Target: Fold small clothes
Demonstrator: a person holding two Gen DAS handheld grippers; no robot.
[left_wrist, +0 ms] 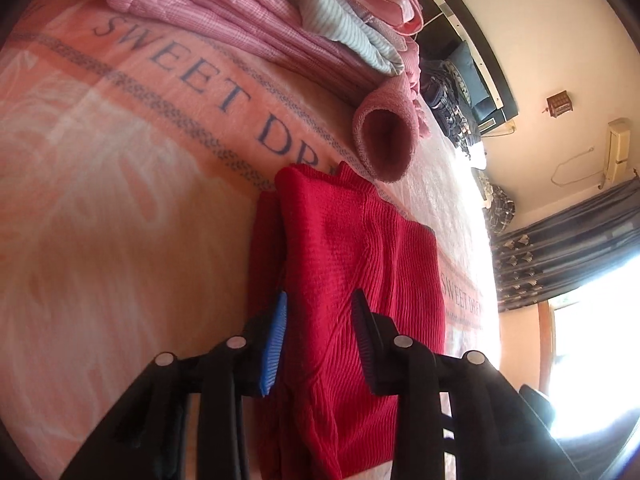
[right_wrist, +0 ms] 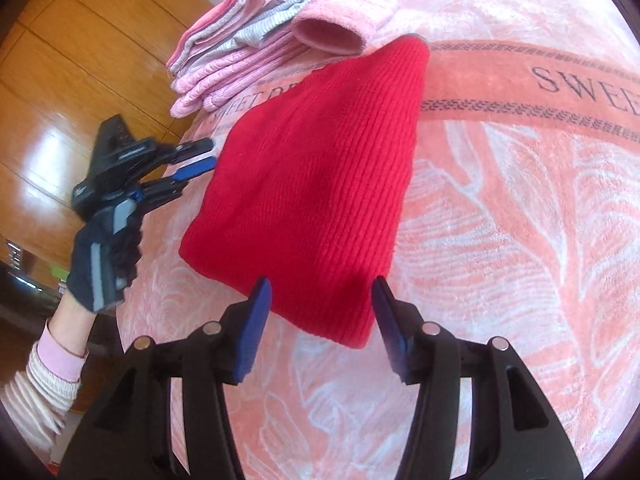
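Note:
A red ribbed knit garment [left_wrist: 360,264] [right_wrist: 320,168] lies folded flat on the pink "SWEET DREAMS" blanket [left_wrist: 120,168] [right_wrist: 500,208]. In the left wrist view my left gripper [left_wrist: 320,324] stands open, and the red knit fills the gap between its fingers. From the right wrist view that left gripper [right_wrist: 198,157] sits at the garment's left edge, held by a gloved hand [right_wrist: 100,264]. My right gripper [right_wrist: 322,312] is open just over the garment's near edge, its fingers astride the corner without closing on it.
A stack of folded pink and striped clothes [left_wrist: 248,20] [right_wrist: 240,60] lies just beyond the red garment, with a pink fleece cuff [left_wrist: 384,144] [right_wrist: 332,32] touching its far end. A wooden floor [right_wrist: 60,80] lies off the bed's left edge. A dark curtain [left_wrist: 560,248] hangs by a bright window.

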